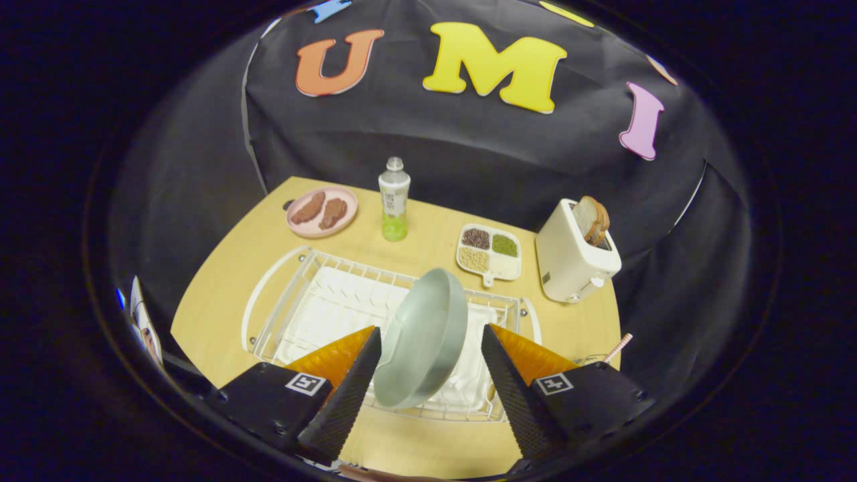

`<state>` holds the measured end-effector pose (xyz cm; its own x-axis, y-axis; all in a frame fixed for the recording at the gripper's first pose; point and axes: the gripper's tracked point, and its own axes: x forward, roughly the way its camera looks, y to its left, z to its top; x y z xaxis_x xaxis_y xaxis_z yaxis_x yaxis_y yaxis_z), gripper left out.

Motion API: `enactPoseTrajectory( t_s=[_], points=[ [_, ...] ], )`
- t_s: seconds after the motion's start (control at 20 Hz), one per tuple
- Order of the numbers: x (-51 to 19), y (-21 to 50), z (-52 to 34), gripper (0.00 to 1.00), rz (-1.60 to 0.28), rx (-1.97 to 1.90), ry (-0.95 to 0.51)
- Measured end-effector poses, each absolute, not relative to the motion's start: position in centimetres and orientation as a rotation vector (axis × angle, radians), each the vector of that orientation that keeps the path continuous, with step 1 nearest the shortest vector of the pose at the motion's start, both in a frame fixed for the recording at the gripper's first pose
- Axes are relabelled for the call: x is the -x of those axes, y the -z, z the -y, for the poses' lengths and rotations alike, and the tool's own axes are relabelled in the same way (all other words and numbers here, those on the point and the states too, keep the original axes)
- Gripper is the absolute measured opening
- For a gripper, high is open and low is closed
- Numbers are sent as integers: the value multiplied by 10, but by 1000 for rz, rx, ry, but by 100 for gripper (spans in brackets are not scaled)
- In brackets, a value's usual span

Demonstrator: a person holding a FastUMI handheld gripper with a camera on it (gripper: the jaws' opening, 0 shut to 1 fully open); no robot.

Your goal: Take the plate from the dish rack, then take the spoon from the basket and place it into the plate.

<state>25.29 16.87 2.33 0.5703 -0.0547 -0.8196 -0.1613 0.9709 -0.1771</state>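
And here we are above the wooden surface (221, 281), looking down along the gripper (428, 355), and its jaws are spread wide apart. Standing on edge between them is the plate (422, 341), a grey-green one, tilted in the white wire dish rack (301, 301). The left finger (348, 395) sits right up against the plate's rim, so close that it looks to be touching, though I can't say for sure. The right finger (512, 395) is clearly apart from the plate, with a gap of white rack showing between them. So no pinch here: the plate is framed by the jaws, not squeezed.

The rack itself stretches away to the left of the plate, with a white drip tray under its wires. Just beyond the right finger, at the edge of the surface, a bit of wire basket (592, 359) peeks out with a pink striped handle (619, 347) sticking up from it; whether that is the spoon I cannot tell.

Further back, beyond the rack, there's a pink dish (322, 211) with two brown pieces on it, and beside that a bottle (394, 199) with green drink in its lower part. To the right of the bottle lies a small white divided tray (489, 252) with dark, green and pale grains in its sections. Right of that stands a cream toaster (576, 258) with bread (591, 219) poking out of its top
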Motion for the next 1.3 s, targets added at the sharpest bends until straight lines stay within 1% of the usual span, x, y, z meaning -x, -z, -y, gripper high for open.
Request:
enactPoseTrajectory(
  t_s=[0.1, 0.2, 0.3, 0.5, 0.55, 0.7, 0.95, 1.3],
  points=[
    [-258, -17, -166, 91, -1045, 251, 8],
    [-265, -7, -169, 81, -1110, 266, 36],
    [-267, 0, -174, 66, -1144, 298, 52],
    [-270, -8, -175, 38, -1155, 365, 148],
    [-268, -10, -172, 33, -1163, 388, 184],
    [-264, -13, -169, 28, -1160, 452, 251],
    [-264, -17, -165, 19, -1100, 497, 364],
    [-265, -37, -162, 16, -952, 507, 451]
  ],
)
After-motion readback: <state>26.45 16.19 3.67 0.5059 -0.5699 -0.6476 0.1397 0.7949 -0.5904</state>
